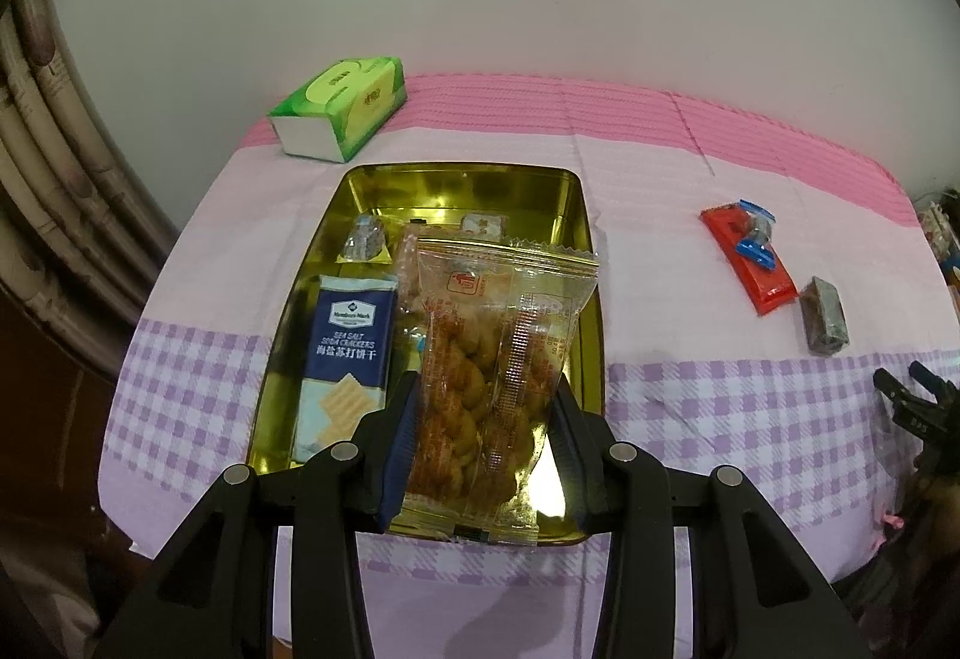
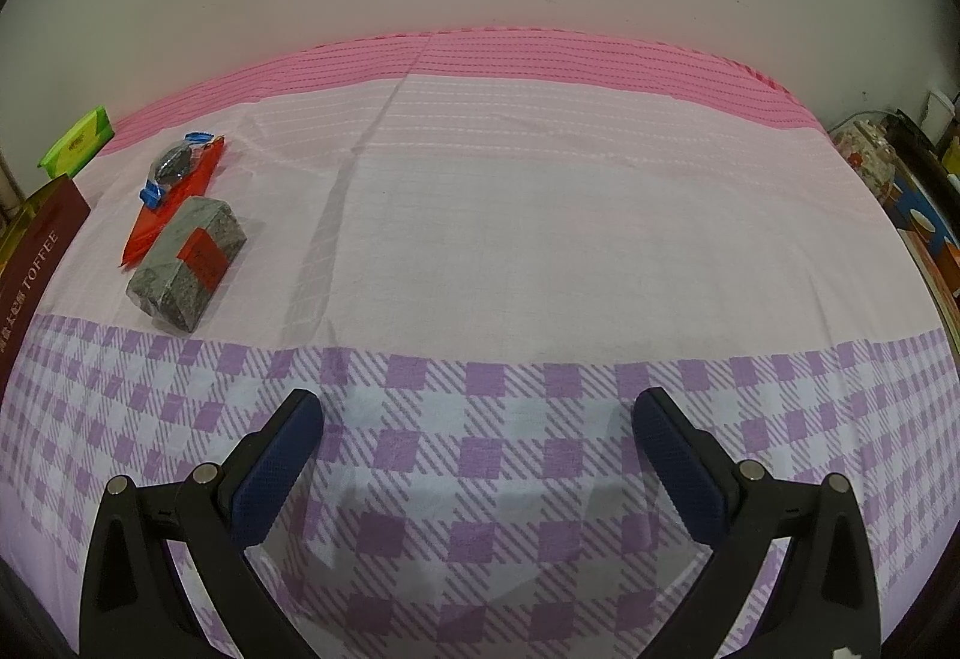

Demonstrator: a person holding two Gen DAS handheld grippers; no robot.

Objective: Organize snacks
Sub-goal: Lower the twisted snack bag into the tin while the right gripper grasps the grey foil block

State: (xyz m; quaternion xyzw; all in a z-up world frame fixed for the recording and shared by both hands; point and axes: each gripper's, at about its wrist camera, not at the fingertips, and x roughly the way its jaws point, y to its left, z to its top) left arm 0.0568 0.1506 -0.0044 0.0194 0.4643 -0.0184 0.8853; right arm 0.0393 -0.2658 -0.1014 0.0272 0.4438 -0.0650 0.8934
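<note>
While the left gripper (image 1: 483, 419) hung over the gold tin (image 1: 585, 263), its blue pads pressed both sides of a clear packet of twisted fried snacks (image 1: 492, 359), held upright above the tin's near half. Inside the tin: a blue pack of sea salt soda crackers (image 1: 348, 353) along the left wall, a small silvery wrapped piece (image 1: 362, 237) farther back, a pale wrapped sweet (image 1: 483, 225) near the far wall, more clear-wrapped snacks partly hidden behind the held packet. Green tissue box (image 1: 342, 107) stood beyond the tin's far left corner.

Right of the tin, well apart on the pink and lilac checked cloth (image 1: 690, 179): a red flat packet (image 2: 180, 203) with a blue-ended wrapped candy (image 2: 174, 164) lying on top, and a grey block with a red label (image 2: 189, 263) just beside it, nearer the camera.

Right gripper (image 2: 480, 443) hovered low over the checked band, fingers spread wide, nothing between them. Dark red tin side reading TOFFEE (image 2: 36, 251) showed at the right view's left edge
</note>
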